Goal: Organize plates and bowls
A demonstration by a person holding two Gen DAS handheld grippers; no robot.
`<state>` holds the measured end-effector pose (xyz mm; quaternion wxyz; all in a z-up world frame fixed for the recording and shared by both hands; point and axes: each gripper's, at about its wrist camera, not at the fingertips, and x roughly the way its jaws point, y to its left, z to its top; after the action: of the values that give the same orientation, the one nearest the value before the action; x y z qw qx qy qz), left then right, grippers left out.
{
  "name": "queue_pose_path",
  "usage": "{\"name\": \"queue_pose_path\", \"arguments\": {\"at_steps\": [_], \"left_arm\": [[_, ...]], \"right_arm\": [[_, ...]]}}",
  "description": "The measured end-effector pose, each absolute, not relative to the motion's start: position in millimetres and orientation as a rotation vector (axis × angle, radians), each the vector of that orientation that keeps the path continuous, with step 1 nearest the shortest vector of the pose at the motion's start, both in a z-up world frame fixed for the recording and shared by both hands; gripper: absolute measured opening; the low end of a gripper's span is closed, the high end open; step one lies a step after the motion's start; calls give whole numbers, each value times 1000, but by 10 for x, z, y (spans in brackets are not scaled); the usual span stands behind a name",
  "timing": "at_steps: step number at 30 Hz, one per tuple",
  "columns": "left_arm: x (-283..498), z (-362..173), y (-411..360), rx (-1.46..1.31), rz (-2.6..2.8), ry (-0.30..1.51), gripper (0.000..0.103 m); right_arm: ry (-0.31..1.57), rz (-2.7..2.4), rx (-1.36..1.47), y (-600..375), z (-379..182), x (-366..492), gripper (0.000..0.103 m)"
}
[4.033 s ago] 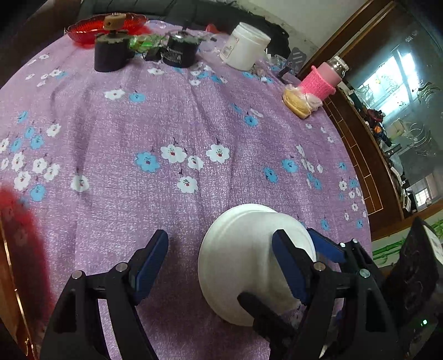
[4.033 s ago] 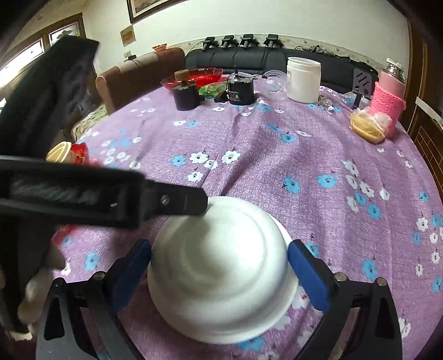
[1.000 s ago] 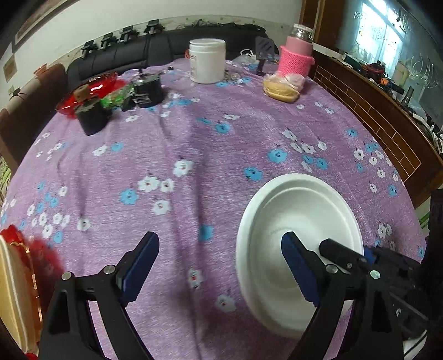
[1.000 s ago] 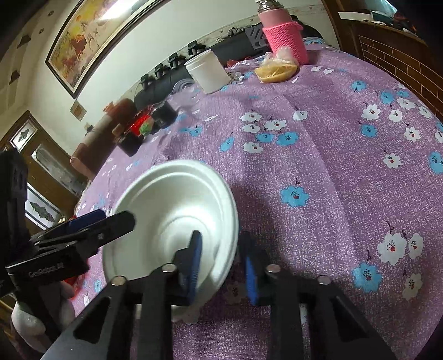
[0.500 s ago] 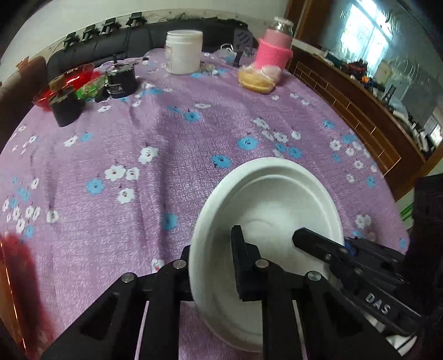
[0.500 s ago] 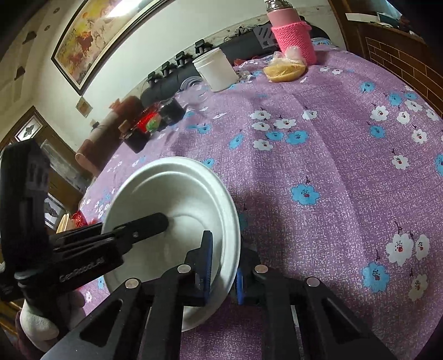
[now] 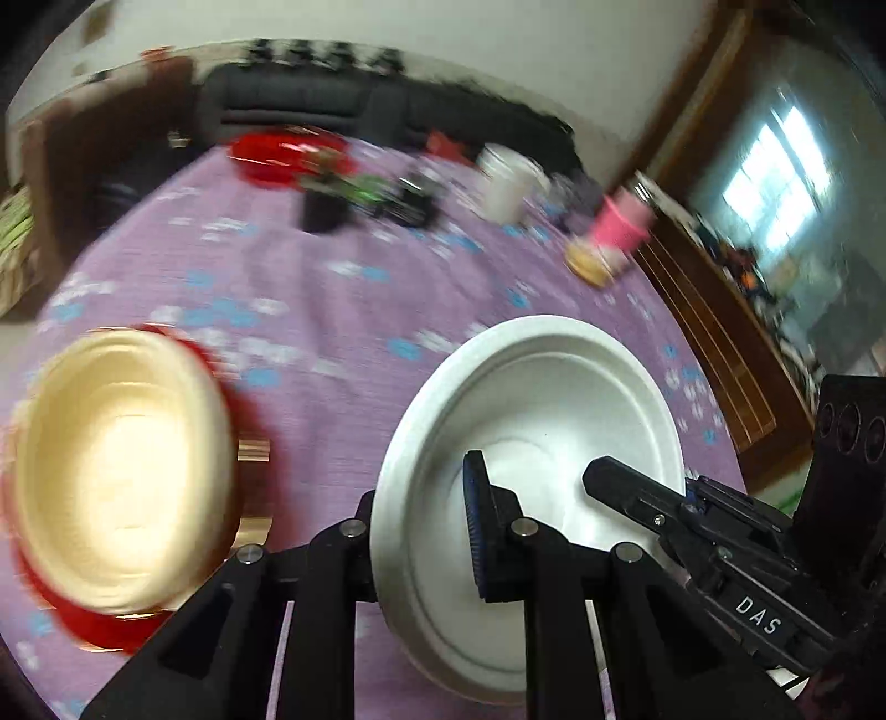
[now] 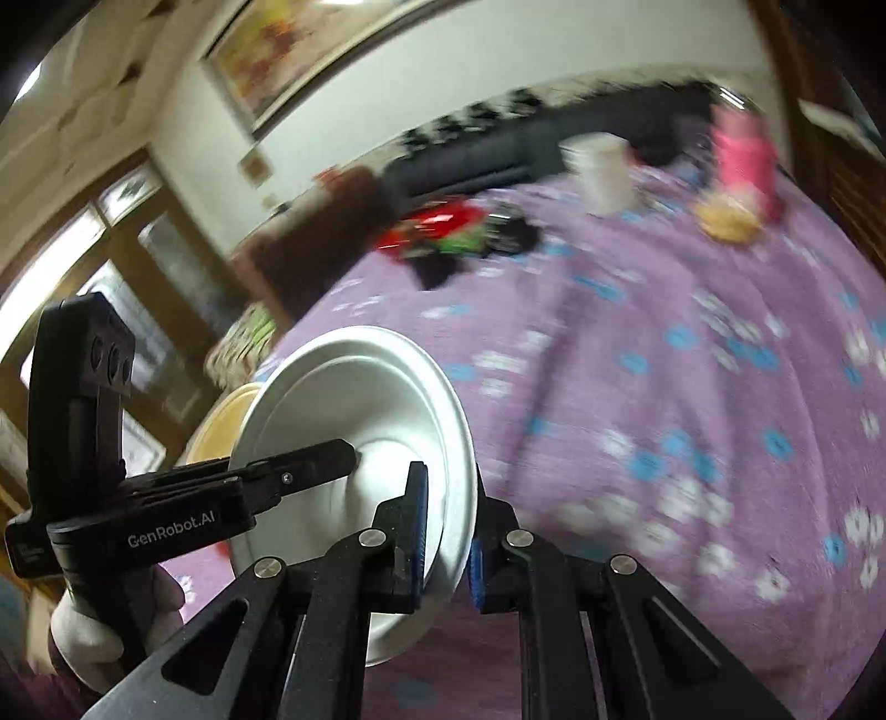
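Pale wall (image 8: pixel 443 72) with framed painting (image 8: pixel 277 50), dark sofa (image 7: pixel 310 105) behind round table under purple flowered cloth (image 8: pixel 692 387), wooden cabinet (image 7: pixel 720 327), bright window (image 7: pixel 775 160), wood-framed glass doors (image 8: pixel 127 266)

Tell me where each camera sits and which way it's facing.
Left wrist: on the left gripper, looking down its fingers across the purple table; the right gripper enters from the right.
Right wrist: on the right gripper, facing the same table; the left gripper and a gloved hand show.
Shared: the white bowl, both grippers clamping its rim.
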<state>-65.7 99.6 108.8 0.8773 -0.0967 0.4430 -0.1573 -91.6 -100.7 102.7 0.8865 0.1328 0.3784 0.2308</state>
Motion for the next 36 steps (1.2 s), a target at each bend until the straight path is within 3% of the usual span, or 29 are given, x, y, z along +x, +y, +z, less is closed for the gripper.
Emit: {"name": "queue_pose_path", "arguments": {"at_steps": [6, 13, 18, 23, 29, 31, 36], "left_arm": [[-704, 1251, 1970, -270, -170, 875, 19], [-441, 956, 2701, -344, -65, 957, 31], [-574, 1043, 2941, -388, -92, 887, 64], [-757, 1164, 3083, -428, -90, 824, 68], [-1005, 1209, 3092, -454, -69, 772, 75], [-1067, 1205, 3099, -456, -65, 764, 76], [-1120, 1167, 3019, -451, -61, 762, 79]], "right_arm": [[790, 622, 164, 45, 1264, -720, 14], [918, 691, 130, 894, 973, -318, 13], [963, 629, 93, 1042, 747, -152, 13], [903, 575, 6, 1155, 746, -168, 15], [781, 550, -146, 1350, 785, -350, 40], [713, 517, -187, 1381, 826, -430, 44], [617, 468, -221, 1363, 908, -536, 76]]}}
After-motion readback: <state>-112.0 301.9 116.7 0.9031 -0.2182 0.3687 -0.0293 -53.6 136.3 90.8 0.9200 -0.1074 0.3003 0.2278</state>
